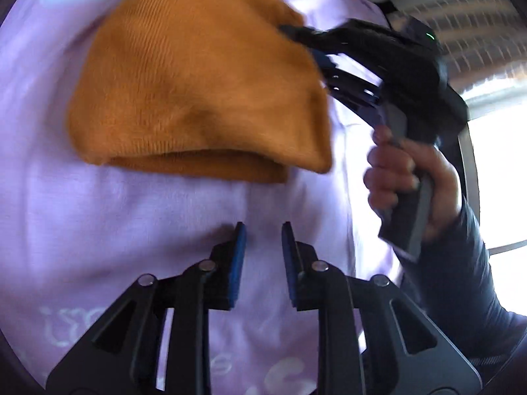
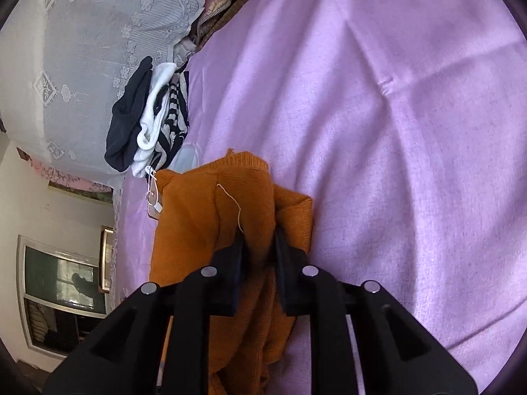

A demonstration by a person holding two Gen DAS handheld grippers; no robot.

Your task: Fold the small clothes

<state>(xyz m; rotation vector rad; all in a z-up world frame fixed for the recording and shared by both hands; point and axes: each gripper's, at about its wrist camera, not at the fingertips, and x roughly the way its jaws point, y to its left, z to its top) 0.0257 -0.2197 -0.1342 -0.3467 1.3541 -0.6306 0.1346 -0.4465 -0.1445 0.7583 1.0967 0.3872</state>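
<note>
Nearest, the left hand-held gripper [image 1: 263, 240] hangs parted and empty over the lilac bedsheet [image 1: 82, 214]. Beyond it the right hand-held gripper [image 2: 258, 247] is clamped on a bunched edge of the orange knit garment [image 2: 197, 230], which lies partly doubled on the bed. Farther off sits a small heap of dark, white and striped clothes [image 2: 148, 121]. To fold well, I would carry the pinched edge straight across to meet the opposite edge, low and taut, then flatten.

A lilac sheet [image 2: 395, 131] covers the bed; a grey lace-patterned cloth [image 2: 82, 49] lies beside it, a window [image 2: 62, 296] beyond.
</note>
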